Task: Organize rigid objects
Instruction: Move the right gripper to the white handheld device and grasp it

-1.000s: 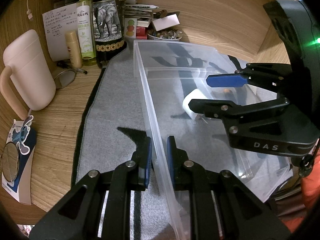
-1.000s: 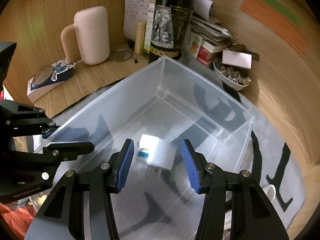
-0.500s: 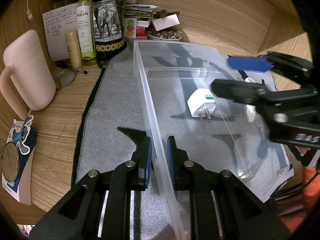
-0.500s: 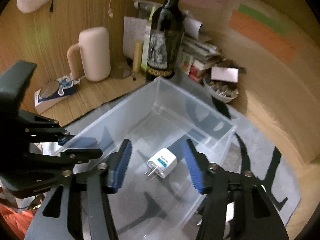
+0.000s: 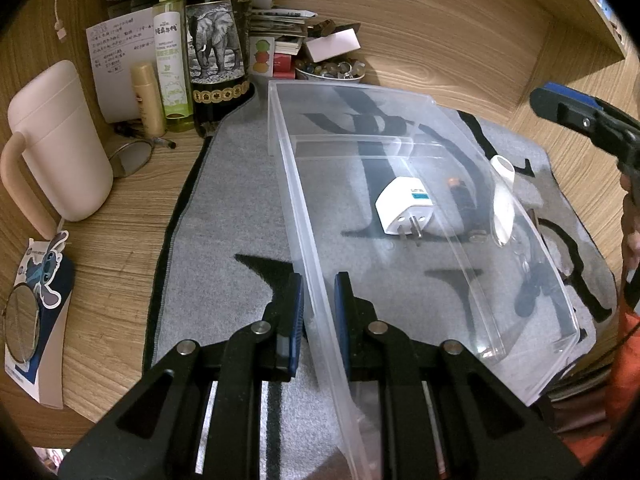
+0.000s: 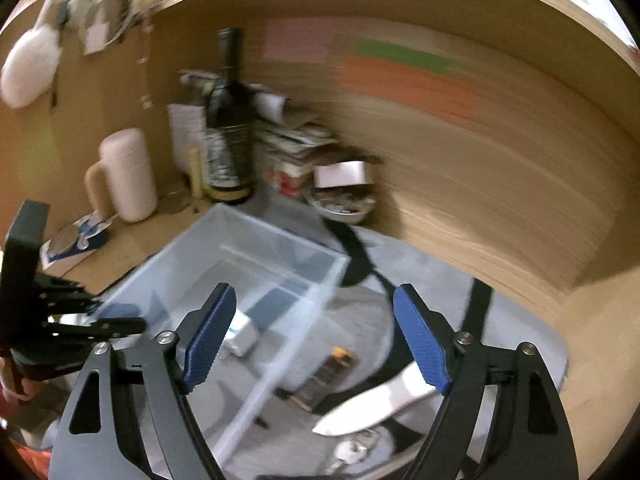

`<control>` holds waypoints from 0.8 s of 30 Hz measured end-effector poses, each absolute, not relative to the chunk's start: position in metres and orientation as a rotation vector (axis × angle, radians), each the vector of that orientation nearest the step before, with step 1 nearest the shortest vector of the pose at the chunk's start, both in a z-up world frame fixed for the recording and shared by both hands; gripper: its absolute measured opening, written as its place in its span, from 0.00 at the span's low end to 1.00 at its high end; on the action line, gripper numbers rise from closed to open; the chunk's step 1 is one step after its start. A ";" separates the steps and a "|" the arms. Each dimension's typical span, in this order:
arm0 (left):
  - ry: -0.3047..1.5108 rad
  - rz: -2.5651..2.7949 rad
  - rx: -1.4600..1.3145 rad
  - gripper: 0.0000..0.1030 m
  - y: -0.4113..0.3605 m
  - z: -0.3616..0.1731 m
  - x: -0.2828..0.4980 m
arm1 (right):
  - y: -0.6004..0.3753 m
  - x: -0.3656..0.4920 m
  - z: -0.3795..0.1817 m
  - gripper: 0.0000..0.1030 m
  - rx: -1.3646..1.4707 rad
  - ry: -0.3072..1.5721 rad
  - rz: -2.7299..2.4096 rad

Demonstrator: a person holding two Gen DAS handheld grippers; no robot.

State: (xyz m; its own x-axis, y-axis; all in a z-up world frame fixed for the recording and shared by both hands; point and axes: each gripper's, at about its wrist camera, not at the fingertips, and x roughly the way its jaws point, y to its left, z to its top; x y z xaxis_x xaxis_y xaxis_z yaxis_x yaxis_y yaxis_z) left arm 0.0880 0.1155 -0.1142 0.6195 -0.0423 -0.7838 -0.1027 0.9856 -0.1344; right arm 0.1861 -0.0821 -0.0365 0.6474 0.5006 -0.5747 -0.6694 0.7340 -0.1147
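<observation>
The right gripper (image 5: 576, 114) has pulled away to the frame's edge, leaving the white plug (image 5: 406, 210) on the clear bin's (image 5: 298, 200) floor; the left gripper (image 5: 318, 304) stays clamped on the bin's wall. From the right wrist, the right gripper's (image 6: 314, 338) jaws, just opened wide, hold nothing.

Home desk nook: wine bottle (image 5: 216, 44), mug (image 5: 56, 144), eyeglasses (image 5: 132, 156).

My wooden table (image 5: 120, 216) carries a grey mat (image 5: 240, 208). Beside the mat stand a cream mug (image 5: 60, 144) and 1 dark bottle (image 5: 216, 48).
</observation>
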 end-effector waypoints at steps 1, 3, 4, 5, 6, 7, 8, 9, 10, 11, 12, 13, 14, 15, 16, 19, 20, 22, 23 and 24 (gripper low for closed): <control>0.903 0.035 -0.173 0.15 0.116 -0.114 0.088 | -0.087 0.190 -0.037 0.78 -0.325 0.550 0.662; 0.900 0.035 -0.171 0.15 0.116 -0.114 0.088 | -0.100 0.200 -0.039 0.78 -0.309 0.565 0.618; 0.899 0.034 -0.171 0.15 0.116 -0.114 0.087 | -0.105 0.205 -0.041 0.78 -0.301 0.575 0.599; 0.897 0.034 -0.169 0.14 0.116 -0.113 0.087 | -0.110 0.211 -0.045 0.78 -0.290 0.591 0.580; 0.896 0.034 -0.167 0.14 0.116 -0.113 0.086 | -0.114 0.215 -0.047 0.78 -0.281 0.600 0.567; 0.894 0.034 -0.164 0.14 0.115 -0.112 0.085 | -0.118 0.219 -0.050 0.78 -0.272 0.610 0.552; 0.893 0.036 -0.160 0.14 0.115 -0.112 0.084 | -0.123 0.225 -0.056 0.78 -0.264 0.629 0.536; 0.893 0.037 -0.158 0.14 0.115 -0.111 0.084 | -0.126 0.228 -0.060 0.78 -0.260 0.641 0.528; 0.893 0.038 -0.156 0.14 0.114 -0.111 0.084 | -0.128 0.233 -0.066 0.78 -0.257 0.660 0.516; 0.894 0.040 -0.155 0.14 0.114 -0.111 0.084 | -0.131 0.238 -0.072 0.78 -0.252 0.680 0.506; 0.896 0.040 -0.155 0.14 0.115 -0.111 0.084 | -0.133 0.241 -0.077 0.78 -0.249 0.697 0.500; 0.896 0.041 -0.155 0.14 0.113 -0.111 0.084 | -0.135 0.244 -0.083 0.78 -0.246 0.711 0.494; 0.896 0.042 -0.157 0.14 0.113 -0.112 0.084 | -0.138 0.248 -0.091 0.78 -0.240 0.734 0.484; 0.897 0.042 -0.158 0.14 0.113 -0.112 0.084 | -0.139 0.251 -0.097 0.78 -0.237 0.755 0.483; 0.898 0.041 -0.158 0.14 0.113 -0.112 0.084 | -0.140 0.255 -0.105 0.78 -0.229 0.785 0.482; 0.898 0.043 -0.156 0.14 0.113 -0.112 0.084 | -0.142 0.264 -0.122 0.78 -0.212 0.851 0.489; 0.898 0.044 -0.155 0.14 0.113 -0.112 0.084 | -0.142 0.266 -0.127 0.78 -0.209 0.871 0.490; 0.899 0.044 -0.157 0.14 0.112 -0.113 0.085 | -0.141 0.271 -0.135 0.77 -0.207 0.898 0.489; 0.899 0.044 -0.157 0.14 0.112 -0.113 0.085 | -0.141 0.272 -0.137 0.77 -0.203 0.915 0.498; 0.899 0.044 -0.158 0.14 0.112 -0.113 0.085 | -0.141 0.274 -0.140 0.77 -0.192 0.926 0.501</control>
State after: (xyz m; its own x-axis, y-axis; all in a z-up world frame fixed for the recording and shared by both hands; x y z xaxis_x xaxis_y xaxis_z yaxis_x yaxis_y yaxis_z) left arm 0.0845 0.1124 -0.1128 0.6221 -0.0282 -0.7824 -0.1039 0.9875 -0.1182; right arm 0.2743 -0.1409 -0.1402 0.4966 0.3297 -0.8029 -0.4914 0.8693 0.0530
